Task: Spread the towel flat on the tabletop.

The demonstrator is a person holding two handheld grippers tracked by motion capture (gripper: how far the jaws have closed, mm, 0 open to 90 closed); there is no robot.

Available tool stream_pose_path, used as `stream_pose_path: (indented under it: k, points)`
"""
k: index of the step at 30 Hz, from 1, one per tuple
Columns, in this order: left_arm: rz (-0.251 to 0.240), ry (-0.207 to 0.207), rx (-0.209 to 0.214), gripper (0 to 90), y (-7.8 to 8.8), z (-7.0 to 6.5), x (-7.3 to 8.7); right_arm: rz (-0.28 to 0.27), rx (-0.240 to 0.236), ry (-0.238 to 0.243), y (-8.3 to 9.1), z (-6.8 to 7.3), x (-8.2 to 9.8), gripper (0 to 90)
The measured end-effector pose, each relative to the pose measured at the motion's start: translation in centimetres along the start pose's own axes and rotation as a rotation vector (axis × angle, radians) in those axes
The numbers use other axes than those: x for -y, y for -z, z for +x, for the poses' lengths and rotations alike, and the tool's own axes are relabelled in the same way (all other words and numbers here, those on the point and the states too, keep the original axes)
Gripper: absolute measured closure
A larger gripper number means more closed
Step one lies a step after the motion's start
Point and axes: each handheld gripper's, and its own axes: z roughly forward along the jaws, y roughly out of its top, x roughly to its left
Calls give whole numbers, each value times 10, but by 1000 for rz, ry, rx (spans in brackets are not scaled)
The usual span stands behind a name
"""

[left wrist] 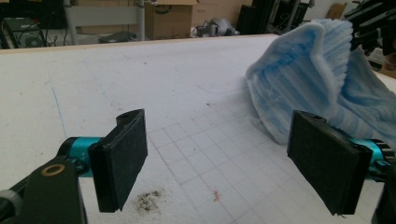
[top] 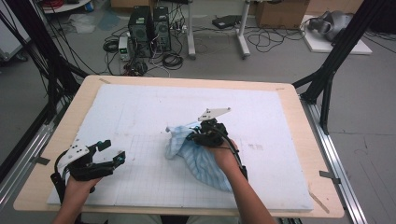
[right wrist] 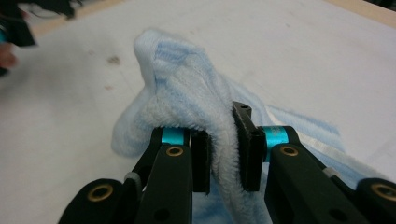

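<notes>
A: Count it for me.

B: 1 light blue towel [top: 196, 154], 2 grippers, 1 white foam mat [top: 140, 112] on 1 wooden table [top: 299, 121]. On the floor beyond the table stand 2 black computer towers [top: 150, 25], plus 2 cardboard boxes [top: 280, 13] and a tangle of cables [top: 168, 58].

A: Where is the towel?

B: Near the middle of the mat, a little to the right, bunched up, with 1 fold lifted off the surface.

A: And the grippers?

B: The right gripper [right wrist: 222, 154] has its jaws pinched on that raised fold; the fleece is squeezed between the 2 pads. The left gripper [left wrist: 229, 163] has its jaws spread wide with nothing between them, above the mat's near left part, well apart from the towel.

A: What does each view add?

B: The left gripper view shows the towel's ribbed texture, a dark smudge [left wrist: 149, 200] and a small reddish mark [left wrist: 216, 193] on the printed grid. The right gripper view shows the pinch up close and a pale band [right wrist: 317, 142] along the towel's edge. The high view gives the floor and the black frame struts [top: 327, 70].

A: Any writing?

B: None I can read.
</notes>
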Motion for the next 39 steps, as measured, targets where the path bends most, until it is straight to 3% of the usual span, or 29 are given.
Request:
stream_pose_path:
  k: [4,7,8,9,10,11,12,13,14,15,16,17,18,19,22,24,26,28,29,30,31,34,36,38,39]
  points:
    - [1,1,0,205,0,1,0,-6,18,8,-2,-2,-5,786]
    - [1,0,0,204,-1,1,-1,-21,43,-20,0,-11,-4,786]
    - [1,3,0,205,-1,1,-1,-43,82,-53,4,-24,-3,786]
    - [2,3,1,205,-2,1,-1,-43,82,-53,4,-24,-3,786]
    - [5,-1,0,205,-2,1,-1,-58,138,-91,10,-37,-2,786]
    - [2,2,0,205,-3,1,-2,-58,138,-91,10,-37,-2,786]
    - [2,2,1,206,-3,1,-2,-75,191,-124,16,-52,1,785]
    - [-3,8,1,206,-4,0,-2,-75,191,-124,16,-52,1,785]
    - [0,1,2,206,-5,0,-3,-88,257,-156,24,-65,4,783]
    - [0,2,4,206,-6,-1,-3,-95,287,-175,28,-72,5,781]
    - [3,2,7,206,-7,-1,-3,-95,287,-175,28,-72,5,781]
    - [2,1,8,207,-8,-2,-4,-105,355,-213,36,-84,10,775]
    - [6,-1,11,207,-9,-2,-4,-105,355,-213,36,-84,10,775]
    - [6,0,14,210,-10,-3,-4,-96,427,-253,43,-95,16,772]
    - [15,-5,31,214,-16,-7,-6,-76,535,-307,53,-110,26,748]
    - [19,-8,32,215,-18,-8,-7,-60,606,-346,58,-119,33,679]
    - [25,-11,43,218,-21,-10,-8,-23,697,-387,61,-126,40,538]
    - [26,-8,46,223,-23,-10,-8,22,749,-443,63,-132,48,462]
    - [26,-8,46,223,-23,-10,-8,46,777,-440,64,-133,51,436]
    - [30,-13,48,223,-24,-10,-8,46,777,-440,64,-133,51,436]
    - [31,-9,47,223,-24,-10,-8,95,807,-416,66,-133,56,419]
    - [36,-12,49,223,-25,-11,-8,100,804,-393,71,-133,61,405]
    - [33,-12,48,223,-25,-11,-8,90,764,-360,77,-129,64,388]
    - [31,-10,49,223,-25,-11,-8,81,754,-345,80,-127,64,387]
    - [32,-11,52,223,-25,-11,-8,41,702,-319,85,-123,65,378]
